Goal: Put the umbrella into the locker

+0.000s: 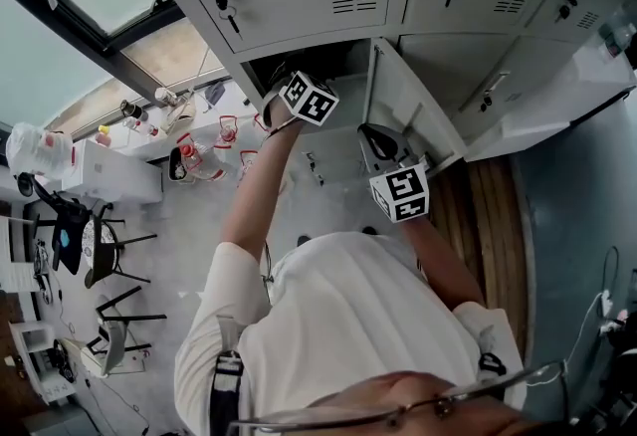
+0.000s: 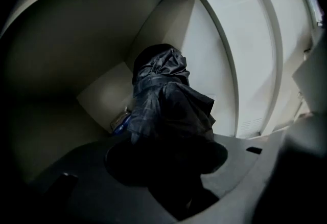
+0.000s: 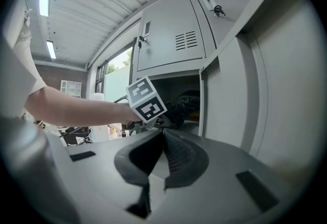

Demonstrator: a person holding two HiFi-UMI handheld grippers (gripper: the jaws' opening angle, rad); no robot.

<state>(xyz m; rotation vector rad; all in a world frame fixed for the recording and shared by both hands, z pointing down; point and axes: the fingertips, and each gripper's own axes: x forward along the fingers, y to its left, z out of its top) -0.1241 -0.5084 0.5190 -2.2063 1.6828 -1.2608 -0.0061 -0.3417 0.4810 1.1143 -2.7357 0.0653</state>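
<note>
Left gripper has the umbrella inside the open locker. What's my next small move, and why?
Probably ease the left gripper a little deeper and set the umbrella down before opening the jaws. They are clamped on the folded umbrella, which is already inside the locker but seems short of its back wall.

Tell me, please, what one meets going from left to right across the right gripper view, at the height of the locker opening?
Person's forearm → left gripper's marker cube → umbrella inside the locker → locker door, standing open.
</note>
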